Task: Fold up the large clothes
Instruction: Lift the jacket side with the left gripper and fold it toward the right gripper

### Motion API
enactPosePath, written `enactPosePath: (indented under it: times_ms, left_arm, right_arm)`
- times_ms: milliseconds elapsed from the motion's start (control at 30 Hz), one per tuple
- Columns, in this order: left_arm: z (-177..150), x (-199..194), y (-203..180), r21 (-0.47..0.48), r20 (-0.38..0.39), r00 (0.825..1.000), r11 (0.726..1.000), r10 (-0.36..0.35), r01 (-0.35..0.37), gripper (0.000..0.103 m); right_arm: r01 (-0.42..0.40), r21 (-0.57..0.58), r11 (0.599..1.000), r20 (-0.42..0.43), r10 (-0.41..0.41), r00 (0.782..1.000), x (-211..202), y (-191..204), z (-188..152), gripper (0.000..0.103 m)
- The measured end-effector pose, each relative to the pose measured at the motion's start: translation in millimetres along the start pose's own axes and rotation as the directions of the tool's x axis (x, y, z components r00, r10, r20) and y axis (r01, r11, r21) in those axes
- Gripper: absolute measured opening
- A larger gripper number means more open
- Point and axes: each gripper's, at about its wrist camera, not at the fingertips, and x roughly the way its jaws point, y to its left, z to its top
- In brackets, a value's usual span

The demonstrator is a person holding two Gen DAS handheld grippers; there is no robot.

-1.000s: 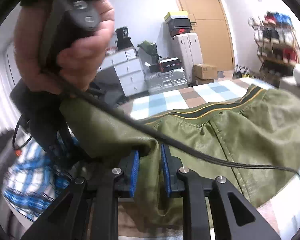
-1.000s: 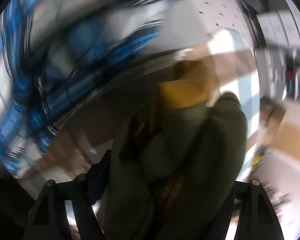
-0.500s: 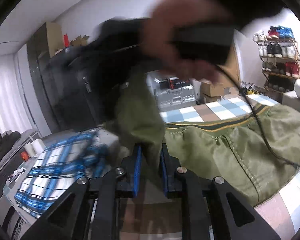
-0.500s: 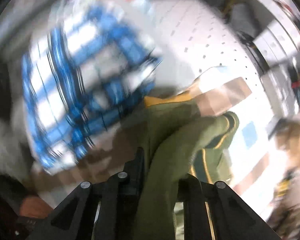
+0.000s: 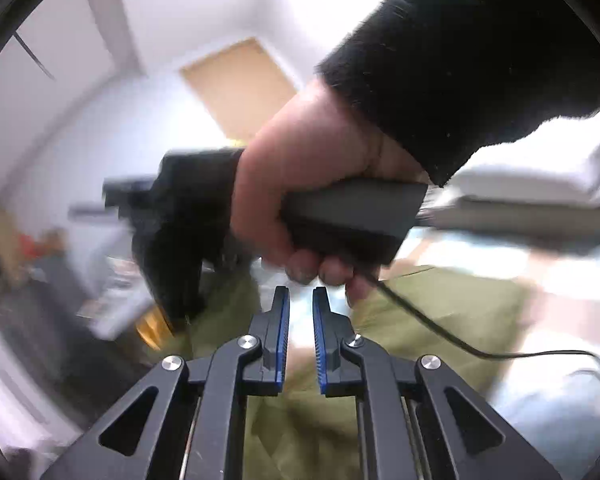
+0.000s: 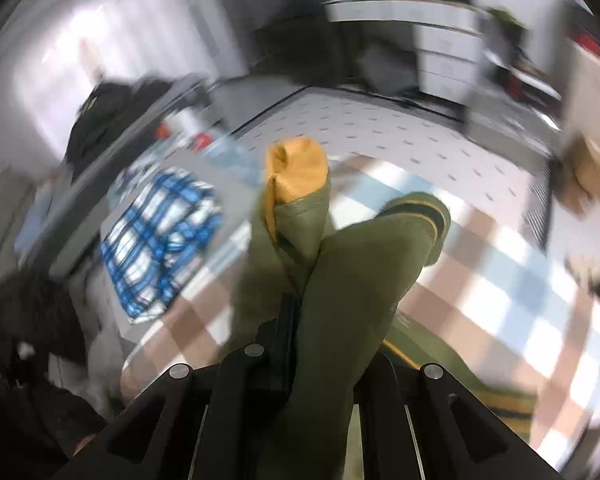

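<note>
The olive green jacket (image 5: 440, 304) with yellow-striped trim and an orange lining lies on the checked bed below my left gripper (image 5: 300, 300). The left gripper is slightly open and holds nothing; its blue pads (image 5: 283, 332) stand apart above the cloth. The person's hand with the right gripper (image 5: 340, 216) crosses just ahead of it. In the right wrist view my right gripper (image 6: 300, 312) is shut on a bunched fold of the jacket (image 6: 340, 280), lifted, with the orange lining (image 6: 296, 168) showing at the top.
A blue plaid shirt (image 6: 160, 232) lies at the left by the bed's edge. The checked bedspread (image 6: 500, 280) stretches right. White drawers (image 6: 440, 44) and clutter stand at the back. A black cable (image 5: 440, 332) trails over the jacket.
My left gripper has let go of the jacket fold and its jaws have parted. The right gripper has swung across in front of it, still holding the jacket. Both views have tilted.
</note>
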Motion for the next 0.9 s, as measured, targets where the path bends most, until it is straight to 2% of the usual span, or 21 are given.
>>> enactPosePath:
  times_ms: [67, 167, 200, 233, 267, 333, 367, 400, 467, 533, 600, 633, 667, 700, 733, 767, 800, 833, 867, 900]
  left_arm:
    - [-2, -7, -2, -0.066, -0.018, 0.997, 0.996, -0.068, 0.067, 0.008]
    - [-13, -21, 22, -0.209, -0.042, 0.993, 0.973, -0.111, 0.1, 0.012]
    - [-20, -19, 37, -0.27, -0.077, 0.991, 0.959, -0.108, 0.084, 0.029]
    - [-28, -8, 51, -0.309, -0.146, 0.986, 0.95, -0.084, 0.035, 0.062]
    - [-35, 5, 62, -0.339, -0.187, 0.98, 0.941, -0.071, 0.004, 0.07]
    - [-56, 29, 94, -0.437, -0.238, 0.969, 0.898, -0.064, -0.048, 0.071]
    - [-67, 48, 112, -0.502, -0.279, 0.955, 0.863, -0.101, -0.055, 0.071]
    - [-75, 63, 120, -0.55, -0.286, 0.945, 0.835, -0.159, -0.027, 0.071]
    - [-76, 93, 127, -0.613, -0.248, 0.921, 0.785, -0.3, 0.09, 0.07]
    - [-68, 119, 126, -0.614, -0.229, 0.896, 0.77, -0.382, 0.171, 0.071]
    - [-49, 135, 132, -0.574, -0.207, 0.904, 0.795, -0.374, 0.197, 0.071]
    - [-45, 146, 138, -0.564, -0.183, 0.899, 0.792, -0.398, 0.235, 0.072]
    - [-45, 156, 146, -0.563, -0.18, 0.878, 0.778, -0.443, 0.278, 0.072]
    - [-40, 170, 149, -0.553, -0.181, 0.844, 0.762, -0.504, 0.337, 0.072]
    - [-40, 183, 152, -0.538, -0.193, 0.824, 0.76, -0.533, 0.366, 0.072]
    - [-37, 194, 155, -0.535, -0.201, 0.794, 0.743, -0.574, 0.402, 0.072]
    - [-33, 205, 154, -0.536, -0.213, 0.751, 0.717, -0.625, 0.444, 0.072]
    - [-26, 215, 151, -0.54, -0.213, 0.69, 0.672, -0.692, 0.508, 0.072]
    - [-22, 217, 149, -0.534, -0.211, 0.648, 0.642, -0.732, 0.55, 0.072]
    - [-11, 222, 141, -0.494, -0.23, 0.62, 0.639, -0.75, 0.59, 0.077]
  right_arm:
    - [0.017, 0.072, 0.997, -0.006, -0.016, 1.0, -12, -42, -25, 0.01]
    - [0.024, 0.183, 0.983, -0.02, -0.021, 1.0, -12, -90, -69, 0.01]
    - [0.006, 0.217, 0.976, -0.009, -0.004, 1.0, -10, -101, -87, 0.01]
    - [-0.009, 0.238, 0.971, 0.001, 0.009, 1.0, -8, -106, -99, 0.01]
    - [-0.031, 0.265, 0.964, 0.015, 0.028, 0.999, -7, -113, -114, 0.01]
    - [-0.084, 0.32, 0.944, 0.061, 0.068, 0.996, -11, -123, -136, 0.01]
    - [-0.121, 0.337, 0.934, 0.106, 0.09, 0.99, -14, -125, -146, 0.011]
    - [-0.14, 0.347, 0.927, 0.129, 0.101, 0.986, -18, -126, -150, 0.011]
    - [-0.187, 0.371, 0.909, 0.185, 0.125, 0.975, -22, -128, -160, 0.011]
    - [-0.223, 0.383, 0.896, 0.224, 0.144, 0.964, -25, -126, -167, 0.011]
    - [-0.228, 0.379, 0.897, 0.237, 0.144, 0.961, -27, -122, -173, 0.011]
    - [-0.216, 0.373, 0.902, 0.236, 0.133, 0.963, -30, -120, -175, 0.011]
    - [-0.213, 0.372, 0.904, 0.235, 0.13, 0.963, -30, -118, -177, 0.014]
    - [-0.21, 0.373, 0.904, 0.234, 0.128, 0.964, -29, -116, -180, 0.014]
    - [-0.204, 0.375, 0.904, 0.234, 0.121, 0.965, -26, -113, -185, 0.016]
    - [-0.193, 0.375, 0.907, 0.235, 0.108, 0.966, -28, -109, -186, 0.019]
    - [-0.189, 0.374, 0.908, 0.239, 0.102, 0.966, -28, -107, -188, 0.022]
    - [-0.183, 0.378, 0.907, 0.24, 0.095, 0.966, -29, -105, -189, 0.03]
    - [-0.185, 0.389, 0.902, 0.239, 0.095, 0.966, -30, -101, -190, 0.04]
    - [-0.192, 0.392, 0.899, 0.238, 0.103, 0.966, -30, -99, -192, 0.046]
